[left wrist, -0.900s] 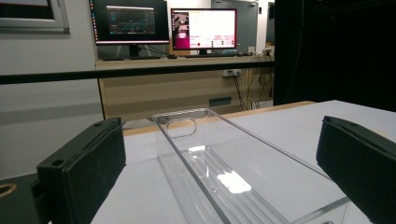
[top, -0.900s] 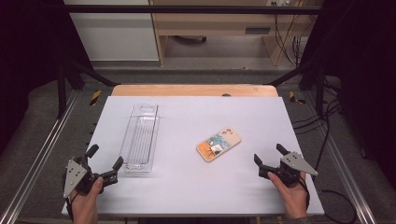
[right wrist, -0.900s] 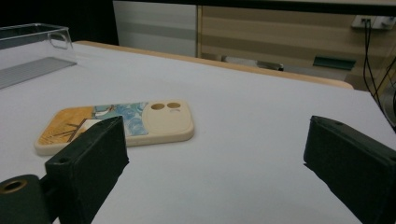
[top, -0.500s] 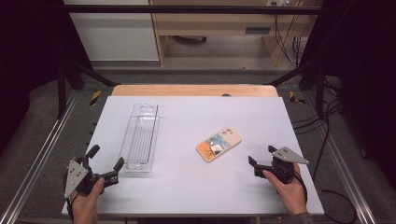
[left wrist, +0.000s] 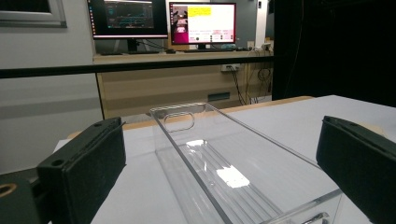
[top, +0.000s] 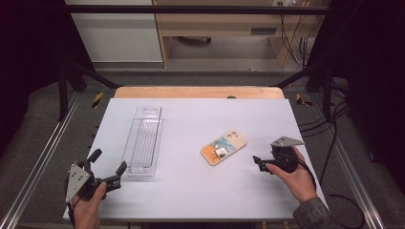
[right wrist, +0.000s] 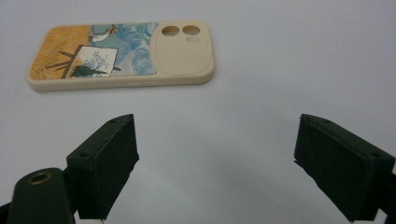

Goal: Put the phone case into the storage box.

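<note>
Phone case (top: pixel 223 147), cream-edged with a painted print and camera cut-outs, lies flat on the white table (top: pixel 191 191), right of centre. Its long axis runs on a slant, from the near-left end to the far-right end where the cut-outs sit. The right gripper (top: pixel 261 162) hovers just to the right of the case and slightly nearer the person, turned so its jaws point left toward it. In the right gripper view the case (right wrist: pixel 122 53) lies crosswise ahead of the jaws, which stand wide apart with nothing but bare table between them, so the gripper is released and empty. Judging by this, the coming move is a short push forward, and the jaws would meet the case along its long side rather than across its width, so a turn of the wrist may be needed.

The left gripper (top: pixel 107 171) rests at the near left corner, also released, jaws spread. Directly ahead of it sits a clear plastic tray (top: pixel 143 140), its long axis running near to far. The right hand is plainly the closer one to the case; the left is well apart from it.
</note>
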Action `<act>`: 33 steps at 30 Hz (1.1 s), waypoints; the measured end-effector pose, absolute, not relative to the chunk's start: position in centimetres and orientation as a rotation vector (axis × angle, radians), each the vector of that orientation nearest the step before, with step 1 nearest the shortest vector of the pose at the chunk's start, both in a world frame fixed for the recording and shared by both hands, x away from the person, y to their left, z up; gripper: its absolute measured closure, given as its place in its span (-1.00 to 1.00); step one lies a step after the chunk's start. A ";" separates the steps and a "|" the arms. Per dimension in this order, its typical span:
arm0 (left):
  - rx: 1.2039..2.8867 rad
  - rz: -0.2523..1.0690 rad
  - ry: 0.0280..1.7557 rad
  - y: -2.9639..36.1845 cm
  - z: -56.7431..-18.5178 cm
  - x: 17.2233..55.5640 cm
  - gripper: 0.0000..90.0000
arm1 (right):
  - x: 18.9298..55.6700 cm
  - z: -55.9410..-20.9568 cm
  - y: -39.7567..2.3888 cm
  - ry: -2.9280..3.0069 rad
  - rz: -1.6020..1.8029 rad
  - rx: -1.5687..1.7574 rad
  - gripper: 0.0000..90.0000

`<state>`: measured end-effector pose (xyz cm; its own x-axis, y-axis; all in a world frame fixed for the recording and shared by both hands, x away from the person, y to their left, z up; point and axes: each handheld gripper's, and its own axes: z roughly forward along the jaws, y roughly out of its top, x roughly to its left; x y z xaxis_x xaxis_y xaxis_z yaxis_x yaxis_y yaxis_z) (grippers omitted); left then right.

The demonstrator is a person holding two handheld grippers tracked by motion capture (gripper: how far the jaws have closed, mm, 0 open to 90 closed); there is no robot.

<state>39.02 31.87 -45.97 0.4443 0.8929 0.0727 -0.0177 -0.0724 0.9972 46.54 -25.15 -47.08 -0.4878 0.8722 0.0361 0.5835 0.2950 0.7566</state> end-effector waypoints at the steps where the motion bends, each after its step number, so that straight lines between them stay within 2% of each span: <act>1: 1.443 0.910 0.823 31.8 -45.9 39.0 -0.97 | 46.8 -47.0 -25.1 2.191 1.018 1.301 -0.70; 13: 1.441 0.889 0.833 31.8 -46.0 39.1 -0.98 | 50.0 -45.7 -23.7 2.302 0.879 1.246 -0.70; 20: 1.458 0.890 0.827 31.6 -46.0 39.0 -0.98 | 51.8 -45.0 -23.1 2.342 0.793 1.258 -0.63; 21: 1.458 0.886 0.826 31.5 -46.0 39.1 -0.97 | 52.4 -44.7 -22.8 2.356 0.763 1.244 -0.53; 24: 1.461 0.885 0.824 31.5 -46.0 39.1 -0.97 | 52.8 -44.5 -22.5 2.374 0.754 1.239 -0.48; 25: 1.459 0.883 0.823 31.5 -46.0 39.0 -0.97 | 53.4 -44.2 -22.1 2.393 0.733 1.204 -0.34; 29: 1.458 0.876 0.821 31.4 -46.0 39.0 -0.97 | 54.0 -44.0 -21.6 2.411 0.697 1.167 -0.24; 30: 1.458 0.874 0.819 31.4 -46.0 39.0 -0.97 | 54.3 -44.0 -21.5 2.418 0.695 1.163 -0.13; 33: 1.452 0.869 0.820 31.5 -46.0 39.0 -0.97 | 54.9 -44.1 -21.1 2.446 0.653 1.146 -0.01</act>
<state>39.03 31.47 -45.99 0.4734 0.8794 0.0499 -0.0007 -0.0562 0.9984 54.91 -21.05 -44.13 -0.6056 0.7859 -0.1246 0.6191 0.5637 0.5467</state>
